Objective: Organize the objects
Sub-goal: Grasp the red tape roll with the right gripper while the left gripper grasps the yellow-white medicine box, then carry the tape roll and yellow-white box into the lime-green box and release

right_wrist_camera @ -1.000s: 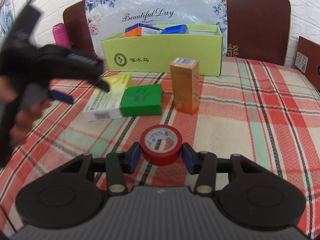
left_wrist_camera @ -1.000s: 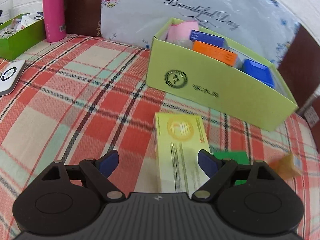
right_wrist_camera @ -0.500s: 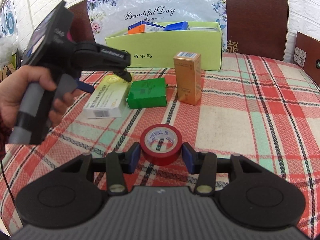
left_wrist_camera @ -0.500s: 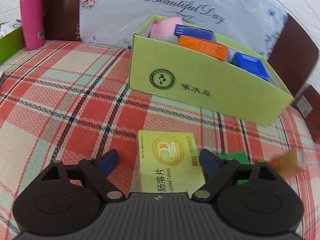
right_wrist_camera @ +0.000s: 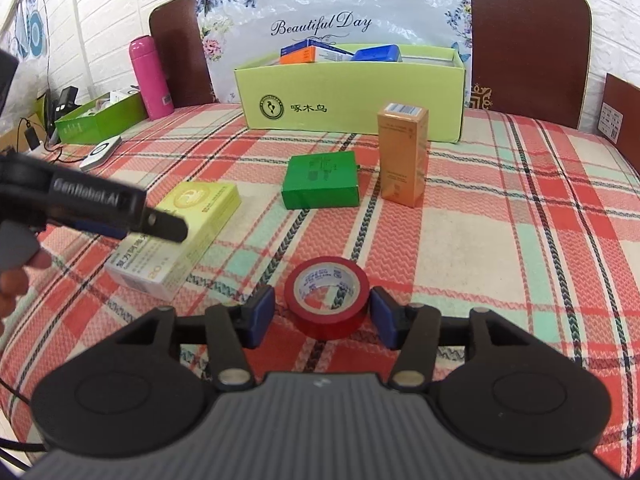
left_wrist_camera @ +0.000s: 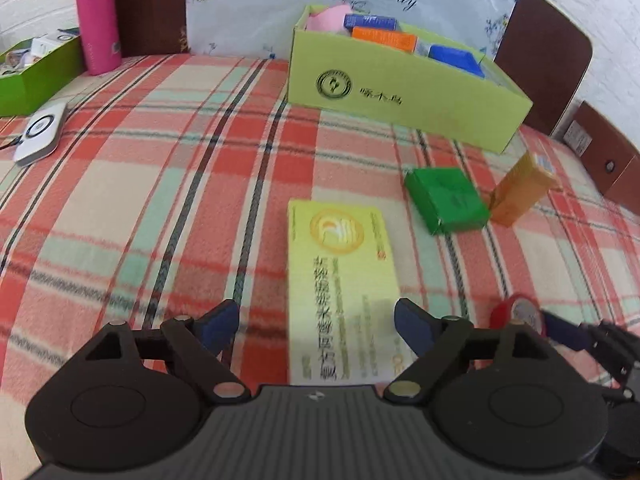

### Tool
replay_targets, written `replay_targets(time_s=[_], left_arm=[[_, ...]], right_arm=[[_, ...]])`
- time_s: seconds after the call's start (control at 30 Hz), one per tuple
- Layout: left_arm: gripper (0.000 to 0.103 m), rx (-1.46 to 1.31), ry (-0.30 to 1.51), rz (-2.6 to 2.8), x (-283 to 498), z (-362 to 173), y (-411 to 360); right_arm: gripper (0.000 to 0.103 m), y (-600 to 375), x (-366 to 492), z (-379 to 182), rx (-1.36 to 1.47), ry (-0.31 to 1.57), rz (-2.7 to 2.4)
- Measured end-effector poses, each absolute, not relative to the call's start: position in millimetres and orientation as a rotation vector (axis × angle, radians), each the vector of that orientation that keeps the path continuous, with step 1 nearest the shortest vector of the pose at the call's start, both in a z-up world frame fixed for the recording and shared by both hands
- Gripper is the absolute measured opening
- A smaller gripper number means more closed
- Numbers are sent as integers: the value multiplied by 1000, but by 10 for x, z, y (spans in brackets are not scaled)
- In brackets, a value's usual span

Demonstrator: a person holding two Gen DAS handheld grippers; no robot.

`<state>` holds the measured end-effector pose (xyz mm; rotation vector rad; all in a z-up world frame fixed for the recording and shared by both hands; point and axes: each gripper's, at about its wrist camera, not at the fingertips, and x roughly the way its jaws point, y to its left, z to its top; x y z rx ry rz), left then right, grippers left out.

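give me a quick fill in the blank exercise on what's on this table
1. The roll of tape between the right gripper's fingers is ____ in colour.
2. The orange box stands ____ on the checked cloth, right of the flat green box.
3. The bottle left of the big open carton is ____.
4. The yellow box lies between the fingers of the ____ gripper.

Missing words: red; upright; pink; left

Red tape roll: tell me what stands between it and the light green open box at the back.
The red tape roll lies between the right gripper's opening jaws, pads not touching it. On the way to the light green open box stand the flat green box and the upright orange carton.
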<state>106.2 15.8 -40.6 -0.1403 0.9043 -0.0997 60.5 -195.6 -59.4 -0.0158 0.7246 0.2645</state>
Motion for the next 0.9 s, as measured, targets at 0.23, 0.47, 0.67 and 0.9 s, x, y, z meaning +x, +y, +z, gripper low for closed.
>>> replay_targets(time_s=[0.23,0.47,0.67,0.9], left_arm=[[93,-123,915,-106,1065,-456,37],[93,-19,910,-112,1083,-536,-119],[93,-22,903,-114,1097,-536,-109],[93,11,881,-122,1084,-561,-134]], right_arm=[[57,-1946,553,-599,-24,729,278],[57,-1937,558,-609,-25,732,275],[64,-1914,594,-626,-24,727,267],[63,-1868,587,-656,-36,718,256]])
